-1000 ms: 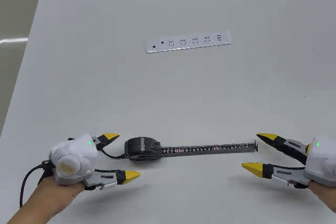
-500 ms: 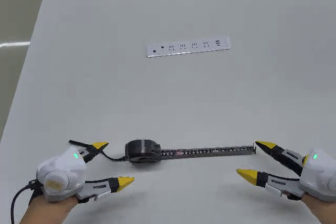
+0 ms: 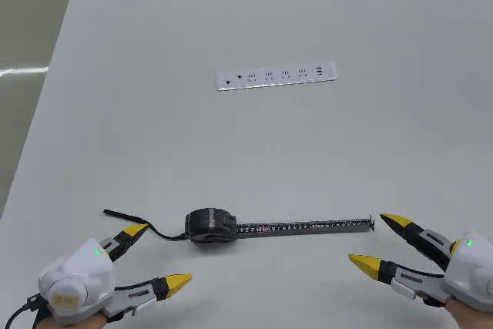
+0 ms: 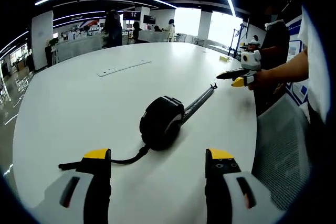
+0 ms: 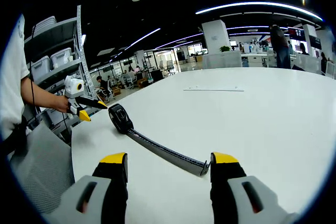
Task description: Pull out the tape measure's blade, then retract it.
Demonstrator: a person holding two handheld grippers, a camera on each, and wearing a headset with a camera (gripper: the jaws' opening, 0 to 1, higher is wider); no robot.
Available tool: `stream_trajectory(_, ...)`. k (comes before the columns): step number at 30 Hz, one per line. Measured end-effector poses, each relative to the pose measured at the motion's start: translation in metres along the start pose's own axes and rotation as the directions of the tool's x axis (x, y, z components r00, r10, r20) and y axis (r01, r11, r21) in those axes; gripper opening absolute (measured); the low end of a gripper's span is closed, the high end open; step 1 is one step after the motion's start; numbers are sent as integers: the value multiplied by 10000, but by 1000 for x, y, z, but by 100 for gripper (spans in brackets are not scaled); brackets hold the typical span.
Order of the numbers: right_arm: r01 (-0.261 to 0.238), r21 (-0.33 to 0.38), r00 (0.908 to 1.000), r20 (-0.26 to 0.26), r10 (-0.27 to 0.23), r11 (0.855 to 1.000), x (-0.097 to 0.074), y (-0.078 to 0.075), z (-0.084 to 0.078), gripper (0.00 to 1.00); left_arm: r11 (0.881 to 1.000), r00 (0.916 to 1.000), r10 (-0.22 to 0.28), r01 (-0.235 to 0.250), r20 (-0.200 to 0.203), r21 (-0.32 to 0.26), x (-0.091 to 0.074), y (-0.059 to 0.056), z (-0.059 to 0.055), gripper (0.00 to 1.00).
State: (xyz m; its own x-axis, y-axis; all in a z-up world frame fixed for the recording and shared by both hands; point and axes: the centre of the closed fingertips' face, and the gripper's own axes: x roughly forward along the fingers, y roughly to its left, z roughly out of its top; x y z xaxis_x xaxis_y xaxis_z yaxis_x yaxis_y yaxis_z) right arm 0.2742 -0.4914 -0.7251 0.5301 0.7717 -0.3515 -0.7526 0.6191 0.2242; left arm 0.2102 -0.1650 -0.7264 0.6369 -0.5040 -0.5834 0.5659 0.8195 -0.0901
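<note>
The tape measure (image 3: 210, 225) lies on the white desk (image 3: 231, 152) in the lower middle of the head view, its dark round case left of centre. Its blade (image 3: 308, 226) is drawn out flat along the desk toward the right, ending in a small hook (image 3: 371, 222). A thin black strap (image 3: 131, 219) trails from the case toward the left.

The left tool (image 3: 159, 254) sits in the lower left corner, jaws spread wide and holding nothing. Its yellow tips point toward the case but stay apart from it, and the upper tip is close to the strap. In the left gripper view the left tool (image 4: 159, 156) frames the tape measure (image 4: 161, 121) between its open jaws, with the strap (image 4: 105, 161) curling just ahead of the left-hand tip. The blade (image 4: 199, 98) runs away toward the right tool (image 4: 229, 78) at the upper right.

The right tool (image 3: 373, 240) is in the lower right corner, also open and empty — its upper tip sits just beside the hook, not touching it. In the right gripper view the right tool (image 5: 169, 158) has the blade's (image 5: 163, 150) end near its right-hand tip. The blade leads up and left to the case (image 5: 121, 117), with the left tool (image 5: 92, 111) beyond.

A white power strip (image 3: 276, 76) lies well apart in the upper middle of the head view.
</note>
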Motion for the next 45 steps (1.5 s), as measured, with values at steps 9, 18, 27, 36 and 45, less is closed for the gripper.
stream_trajectory(9,306,112,9994,160,-308,9995,-10,7,-2,66,9999,9998,125,-123,186,-88,-15,-6,-7,72)
stream_trajectory(18,470,2,9987,216,-470,9989,-17,18,-1,67,9988,9982,445,-437,403,-210,-25,-4,-9,73)
stream_trajectory(27,777,-4,9967,248,-777,9970,-25,21,-3,68,9975,9969,620,-603,479,-372,-32,-8,-15,74)
stream_trajectory(36,1056,-19,9939,322,-1055,9944,-33,27,-8,69,9954,9951,839,-814,521,-497,-39,-13,-23,75)
stream_trajectory(45,1225,21,9917,395,-1225,9925,-35,33,-11,72,9919,9924,1030,-974,673,-820,-43,-18,-29,75)
